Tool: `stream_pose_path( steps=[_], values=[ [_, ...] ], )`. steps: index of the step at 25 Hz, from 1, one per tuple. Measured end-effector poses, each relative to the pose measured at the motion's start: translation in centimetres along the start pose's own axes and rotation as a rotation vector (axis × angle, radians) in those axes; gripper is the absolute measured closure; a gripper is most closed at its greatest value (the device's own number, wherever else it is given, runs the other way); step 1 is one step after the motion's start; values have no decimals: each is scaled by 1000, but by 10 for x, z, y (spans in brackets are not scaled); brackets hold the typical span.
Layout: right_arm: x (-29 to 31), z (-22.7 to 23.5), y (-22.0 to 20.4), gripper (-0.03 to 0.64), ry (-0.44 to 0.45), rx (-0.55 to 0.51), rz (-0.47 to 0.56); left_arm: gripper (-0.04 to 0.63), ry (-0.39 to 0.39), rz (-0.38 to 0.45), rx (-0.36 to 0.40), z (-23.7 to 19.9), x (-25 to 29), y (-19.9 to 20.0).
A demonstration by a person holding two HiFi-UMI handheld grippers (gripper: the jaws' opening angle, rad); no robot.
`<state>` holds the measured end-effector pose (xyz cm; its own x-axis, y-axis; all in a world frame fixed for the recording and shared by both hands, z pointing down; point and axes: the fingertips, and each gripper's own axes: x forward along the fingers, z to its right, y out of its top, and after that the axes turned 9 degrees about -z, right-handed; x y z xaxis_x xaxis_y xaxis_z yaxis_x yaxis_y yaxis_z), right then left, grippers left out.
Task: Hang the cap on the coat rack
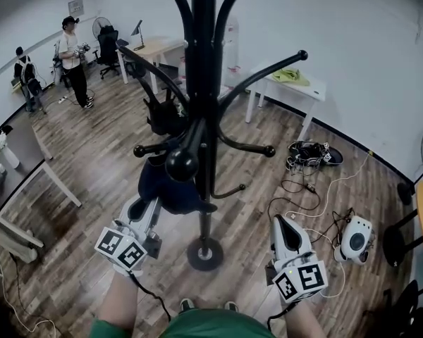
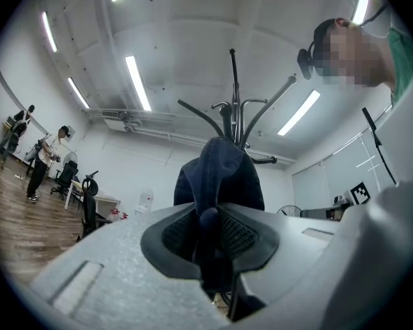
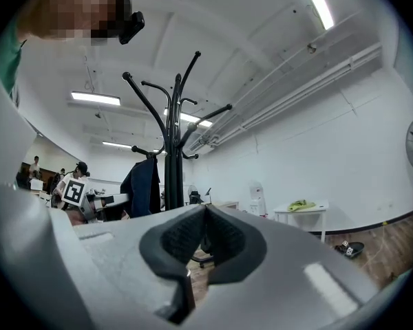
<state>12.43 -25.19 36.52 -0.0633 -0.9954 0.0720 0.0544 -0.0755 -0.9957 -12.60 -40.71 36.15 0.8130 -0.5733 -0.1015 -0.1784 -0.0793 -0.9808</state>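
A tall black coat rack (image 1: pixel 201 83) stands right in front of me, its round base (image 1: pixel 205 253) on the wood floor. A dark navy cap (image 1: pixel 166 183) hangs below one ball-tipped peg (image 1: pixel 182 163) on the rack's left side. My left gripper (image 1: pixel 137 205) is shut on the cap's lower edge. In the left gripper view the cap (image 2: pixel 219 174) rises from between the jaws, with the rack (image 2: pixel 234 108) behind it. My right gripper (image 1: pixel 283 225) is shut and holds nothing, to the right of the base. The right gripper view shows the rack (image 3: pixel 172 136) and the hanging cap (image 3: pixel 143 184).
Cables (image 1: pixel 303 206) and a white device (image 1: pixel 357 239) lie on the floor at the right, with shoes (image 1: pixel 311 153) beyond them. White tables (image 1: pixel 296 83) stand at the back, and another table (image 1: pixel 28 162) at the left. Two people (image 1: pixel 72 58) stand far left.
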Motion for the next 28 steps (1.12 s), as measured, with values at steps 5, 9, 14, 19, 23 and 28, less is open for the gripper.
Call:
stream_pose_path(
  steps=[5,9,14,19,23,28],
  values=[
    [7,0,5,614,40,4,19,508,48,-52,28,5,-13,-17],
    [11,-2,10,614,79,6,33,488,84,-105,-8,6,-22,-41],
    [11,6,20,614,121,9,46,485,133,-124,-20,24,-30,-48],
    [11,1,25,614,159,3,56,486,183,-139,-48,28,-44,-59],
    [13,5,27,614,188,-6,63,486,231,-169,-80,29,-52,-78],
    [9,8,31,614,221,-14,70,491,289,-148,-69,43,-67,-76]
  ],
)
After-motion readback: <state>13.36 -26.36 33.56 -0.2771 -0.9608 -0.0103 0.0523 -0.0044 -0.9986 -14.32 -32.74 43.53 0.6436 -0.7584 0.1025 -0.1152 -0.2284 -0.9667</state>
